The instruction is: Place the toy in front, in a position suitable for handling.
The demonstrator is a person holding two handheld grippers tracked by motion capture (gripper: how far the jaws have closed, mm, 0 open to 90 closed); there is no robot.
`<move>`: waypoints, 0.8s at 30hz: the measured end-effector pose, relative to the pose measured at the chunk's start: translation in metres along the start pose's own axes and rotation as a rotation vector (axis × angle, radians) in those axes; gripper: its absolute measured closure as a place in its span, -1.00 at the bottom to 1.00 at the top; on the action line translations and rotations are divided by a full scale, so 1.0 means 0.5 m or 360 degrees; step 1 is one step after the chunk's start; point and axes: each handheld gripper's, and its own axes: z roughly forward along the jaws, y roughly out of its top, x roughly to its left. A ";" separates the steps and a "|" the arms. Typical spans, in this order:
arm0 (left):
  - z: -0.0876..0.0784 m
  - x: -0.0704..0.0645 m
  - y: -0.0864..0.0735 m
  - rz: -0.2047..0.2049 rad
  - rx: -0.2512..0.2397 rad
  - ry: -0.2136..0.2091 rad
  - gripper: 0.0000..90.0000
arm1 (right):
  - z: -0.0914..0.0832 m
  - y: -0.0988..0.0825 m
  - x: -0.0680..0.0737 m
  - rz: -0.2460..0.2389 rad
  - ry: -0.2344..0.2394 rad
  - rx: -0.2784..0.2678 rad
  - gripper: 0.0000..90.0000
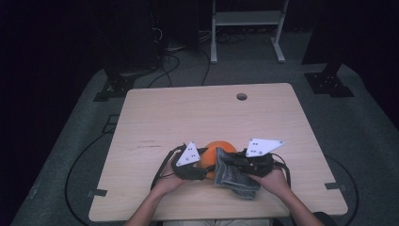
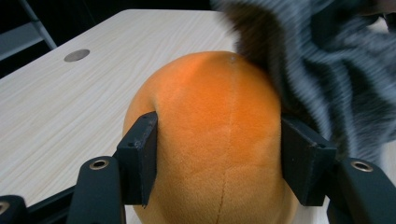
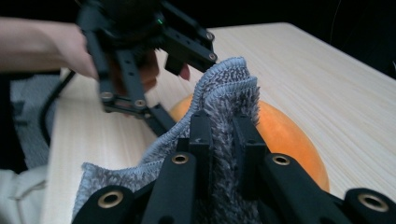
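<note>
We see both forearms entering from six o'clock, hands meeting over the near middle of the bench (image 1: 164,117). The left gripper (image 1: 200,170) has its jaws part-open, pressed on either side of the orange plush ball (image 2: 215,140) resting on the bench. At its three o'clock, the right gripper (image 3: 223,135) has its jaws clamped nearly together on a grey towel (image 3: 229,93) draped against the ball.

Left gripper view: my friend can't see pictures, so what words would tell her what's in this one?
Two black jaws press on the sides of a fuzzy orange plush ball that sits on a pale wooden table. A grey fluffy cloth hangs blurred over the ball's upper right.
</note>
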 end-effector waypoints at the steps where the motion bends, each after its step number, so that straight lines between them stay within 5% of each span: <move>1: -0.001 0.002 -0.005 -0.0002 0.0020 0.0002 -0.19 | 0.010 -0.004 -0.006 0.0001 0.0005 0.0013 0.77; 3: -0.002 0.007 -0.023 -0.0073 0.0011 -0.0013 -0.17 | 0.011 -0.019 -0.023 0.0014 -0.0057 0.0053 0.77; 7: -0.005 0.011 -0.024 -0.0101 -0.0003 -0.0047 -0.19 | -0.004 -0.049 -0.045 0.0076 -0.0137 0.0087 0.77; 9: -0.003 0.017 -0.013 -0.0161 -0.0030 -0.0060 -0.45 | -0.010 -0.062 -0.050 0.0139 -0.0121 0.0063 0.77; 11: -0.006 0.020 -0.008 -0.0207 -0.0112 -0.0050 -0.60 | -0.007 -0.062 -0.045 0.0120 -0.0125 0.0066 0.77; 13: -0.007 0.018 -0.006 -0.0195 -0.0147 -0.0048 -0.41 | 0.000 -0.059 -0.038 0.0085 -0.0126 0.0065 0.77; 15: -0.004 0.012 -0.009 -0.0125 -0.0092 -0.0018 -0.35 | 0.001 -0.057 -0.036 0.0057 -0.0137 0.0076 0.77; 17: -0.002 0.011 -0.016 -0.0154 -0.0092 -0.0025 -0.29 | 0.000 -0.054 -0.037 0.0068 -0.0131 0.0071 0.77; 20: 0.001 0.007 -0.019 -0.0119 -0.0071 -0.0016 -0.20 | 0.004 -0.026 -0.015 0.0078 -0.0013 -0.0059 0.77; 24: -0.004 0.007 -0.022 -0.0099 -0.0047 -0.0028 -0.17 | 0.026 -0.004 0.001 -0.0004 0.0005 -0.0031 0.77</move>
